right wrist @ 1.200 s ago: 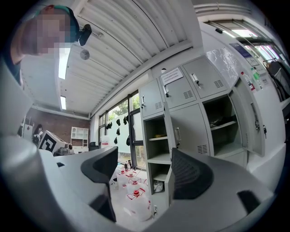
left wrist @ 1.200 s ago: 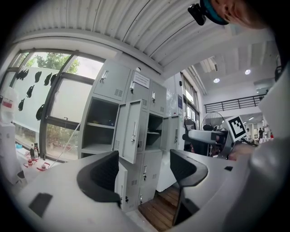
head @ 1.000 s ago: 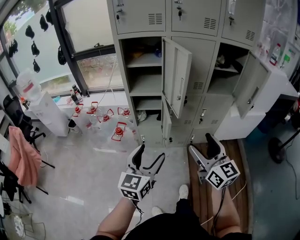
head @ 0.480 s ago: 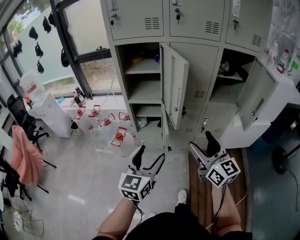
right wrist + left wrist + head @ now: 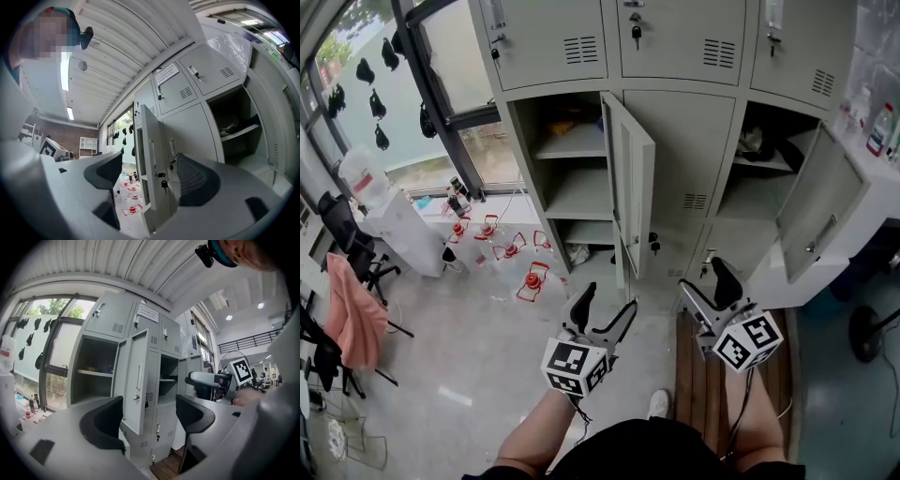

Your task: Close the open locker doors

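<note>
We hold the left gripper (image 5: 607, 302) and the right gripper (image 5: 705, 281) released, jaws apart and empty, before the grey metal locker bank (image 5: 698, 141). Its tall grey middle door (image 5: 630, 178) stands wide open, and another grey door (image 5: 818, 214) hangs open near the bank's right edge.

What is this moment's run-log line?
left gripper: open, empty | right gripper: open, empty | left locker door: open | right locker door: open
</note>
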The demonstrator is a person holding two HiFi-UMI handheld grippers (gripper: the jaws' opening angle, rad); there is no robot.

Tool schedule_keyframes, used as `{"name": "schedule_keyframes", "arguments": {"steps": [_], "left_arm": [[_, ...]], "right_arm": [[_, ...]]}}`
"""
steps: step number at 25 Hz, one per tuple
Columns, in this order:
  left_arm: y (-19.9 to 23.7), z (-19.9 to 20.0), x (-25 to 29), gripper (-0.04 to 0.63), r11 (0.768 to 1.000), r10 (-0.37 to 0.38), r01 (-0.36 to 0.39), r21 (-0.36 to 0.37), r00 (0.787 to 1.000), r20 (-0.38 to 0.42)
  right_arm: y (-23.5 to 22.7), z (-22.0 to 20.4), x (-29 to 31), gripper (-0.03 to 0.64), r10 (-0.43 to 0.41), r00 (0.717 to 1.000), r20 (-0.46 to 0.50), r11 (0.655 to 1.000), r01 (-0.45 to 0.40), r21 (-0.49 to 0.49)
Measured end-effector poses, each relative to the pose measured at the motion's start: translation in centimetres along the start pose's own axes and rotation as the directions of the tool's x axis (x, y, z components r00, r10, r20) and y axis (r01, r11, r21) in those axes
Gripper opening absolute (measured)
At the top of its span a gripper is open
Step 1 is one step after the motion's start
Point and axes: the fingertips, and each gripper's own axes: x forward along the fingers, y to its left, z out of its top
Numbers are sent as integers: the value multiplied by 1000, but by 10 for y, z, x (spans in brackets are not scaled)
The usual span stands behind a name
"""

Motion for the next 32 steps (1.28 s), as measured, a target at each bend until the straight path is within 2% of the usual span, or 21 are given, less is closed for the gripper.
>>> {"name": "schedule_keyframes", "arguments": {"steps": [14,25,32], "left_arm": [[-2,12,89,358,998,66,-66,9,998,20],[-6,21,133,357,991,135,-135,16,990,34],[-3,23,145,351,986,165,-166,30,986,22]], "right_arm": [[-78,5,33,356,73,997,-12,997,-73,20],[-123,10,40,345,121,993,-2,991,-121,54],[-138,5,36,341,120,993,2,990,-120,81]]}}
